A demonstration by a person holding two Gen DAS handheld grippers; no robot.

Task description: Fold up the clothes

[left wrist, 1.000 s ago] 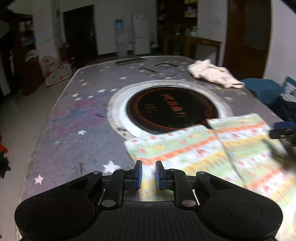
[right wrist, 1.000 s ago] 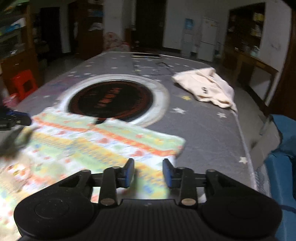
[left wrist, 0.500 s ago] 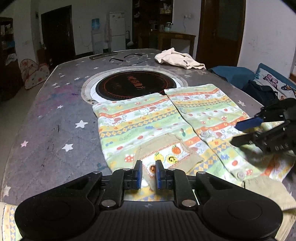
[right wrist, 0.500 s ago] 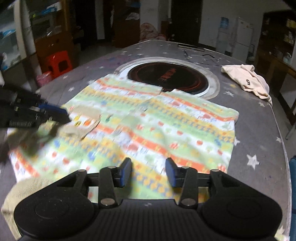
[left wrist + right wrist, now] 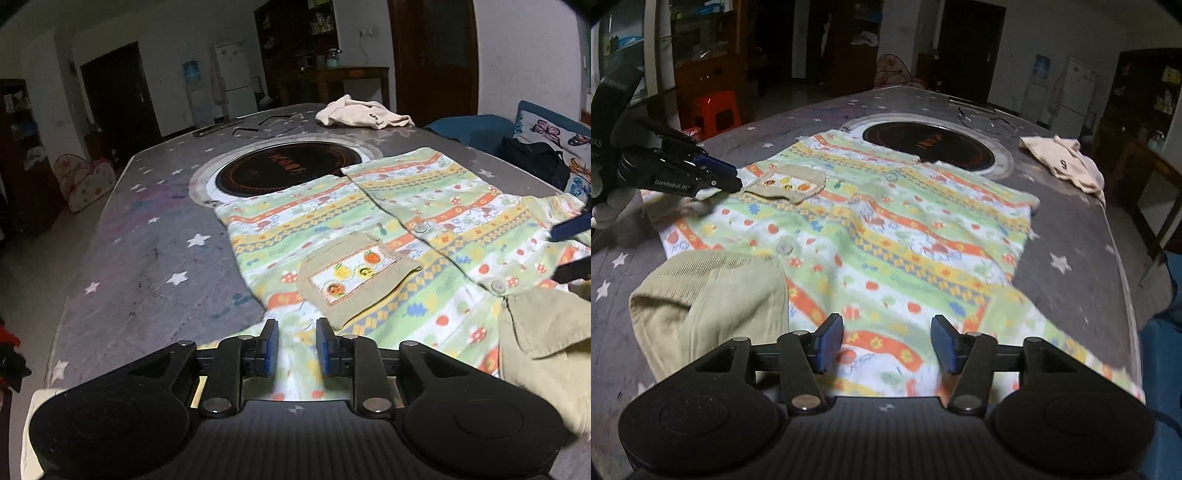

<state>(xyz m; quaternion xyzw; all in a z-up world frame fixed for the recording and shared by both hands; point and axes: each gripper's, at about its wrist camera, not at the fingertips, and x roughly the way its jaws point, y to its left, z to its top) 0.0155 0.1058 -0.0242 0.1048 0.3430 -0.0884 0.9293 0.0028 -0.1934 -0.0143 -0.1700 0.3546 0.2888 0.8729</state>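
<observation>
A child's striped green, yellow and orange shirt lies flat on the grey star-patterned table, buttons up, with a beige chest pocket and a beige collar near me. It also shows in the right wrist view. My left gripper is open over the shirt's near left edge, its jaws a small gap apart with cloth under them. My right gripper is wide open above the shirt's near right part, holding nothing. The left gripper also shows in the right wrist view, next to the pocket.
A cream garment lies at the far right of the table, also in the right wrist view. A round black hotplate is set in the table's middle. A blue chair and bag stand at the right edge.
Both grippers pulled back toward me and lower over the shirt. The left jaws opened a little; the right jaws opened wider. The shirt now lies spread flat.
</observation>
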